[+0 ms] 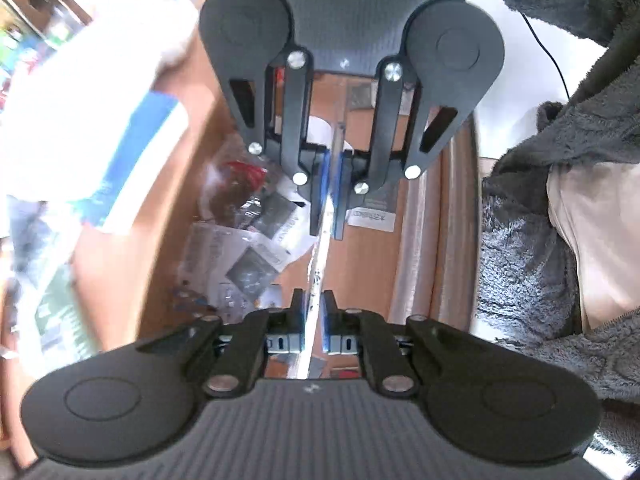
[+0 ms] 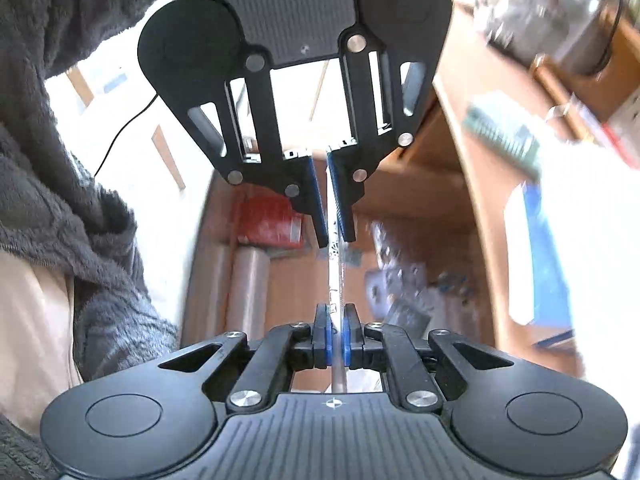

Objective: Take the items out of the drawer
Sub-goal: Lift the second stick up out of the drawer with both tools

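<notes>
A thin flat sheet [image 1: 320, 256] [image 2: 335, 276], pale with small print and seen edge-on, stretches between my two grippers above the open wooden drawer [image 1: 360, 264] [image 2: 296, 280]. My left gripper [image 1: 314, 300] is shut on one end of it. It faces my right gripper [image 1: 328, 232], which is shut on the other end. In the right wrist view my right gripper [image 2: 335, 312] sits at the bottom and the left gripper [image 2: 335, 240] at the top, both blue pads pressing the sheet. Motion blurs the surroundings.
The drawer holds clear packets with leaflets [image 1: 248, 256] [image 2: 400, 288], a red packet [image 1: 240, 172], a red box [image 2: 272, 220] and tan rolls [image 1: 432, 240] [image 2: 248, 292]. A person's grey fleece sleeve [image 1: 532, 264] [image 2: 60, 200] is beside the drawer. A white and blue box [image 1: 132, 152] [image 2: 540, 248] lies on the other side.
</notes>
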Tool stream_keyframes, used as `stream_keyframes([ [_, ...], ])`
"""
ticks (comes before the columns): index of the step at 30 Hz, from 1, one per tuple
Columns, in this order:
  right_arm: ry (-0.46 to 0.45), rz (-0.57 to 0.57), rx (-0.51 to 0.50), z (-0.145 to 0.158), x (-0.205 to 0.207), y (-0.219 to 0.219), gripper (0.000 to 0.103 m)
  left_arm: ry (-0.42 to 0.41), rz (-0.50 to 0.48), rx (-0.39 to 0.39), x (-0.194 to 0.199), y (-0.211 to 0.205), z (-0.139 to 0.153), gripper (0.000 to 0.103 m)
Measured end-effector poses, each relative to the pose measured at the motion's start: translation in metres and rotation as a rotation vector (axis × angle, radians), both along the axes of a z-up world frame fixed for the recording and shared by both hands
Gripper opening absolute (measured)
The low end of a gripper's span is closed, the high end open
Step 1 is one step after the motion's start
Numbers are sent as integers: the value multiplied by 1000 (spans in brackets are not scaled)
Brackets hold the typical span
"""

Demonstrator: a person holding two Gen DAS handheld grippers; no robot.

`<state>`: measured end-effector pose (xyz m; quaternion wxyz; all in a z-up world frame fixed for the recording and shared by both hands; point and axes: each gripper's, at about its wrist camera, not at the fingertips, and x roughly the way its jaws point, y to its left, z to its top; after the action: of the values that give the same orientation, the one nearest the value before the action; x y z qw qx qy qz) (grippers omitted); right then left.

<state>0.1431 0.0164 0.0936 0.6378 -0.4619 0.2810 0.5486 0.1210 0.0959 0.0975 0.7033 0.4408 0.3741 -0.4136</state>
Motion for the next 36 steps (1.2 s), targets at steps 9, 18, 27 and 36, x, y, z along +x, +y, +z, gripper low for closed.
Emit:
stream_keyframes([
  [9, -189, -14, 156, 67, -25, 14, 7, -255, 162, -78, -58, 23, 74, 11],
  [18, -225, -49, 258, 103, 19, 58, 10, -478, 388, -169, -47, 58, 105, 13],
  [27, -191, -117, 265, 81, 83, 84, 13, -534, 480, -162, 25, 81, 60, 14],
  [36, -223, -137, 283, 74, 101, 80, 36, -528, 503, -169, 55, 101, 48, 18],
])
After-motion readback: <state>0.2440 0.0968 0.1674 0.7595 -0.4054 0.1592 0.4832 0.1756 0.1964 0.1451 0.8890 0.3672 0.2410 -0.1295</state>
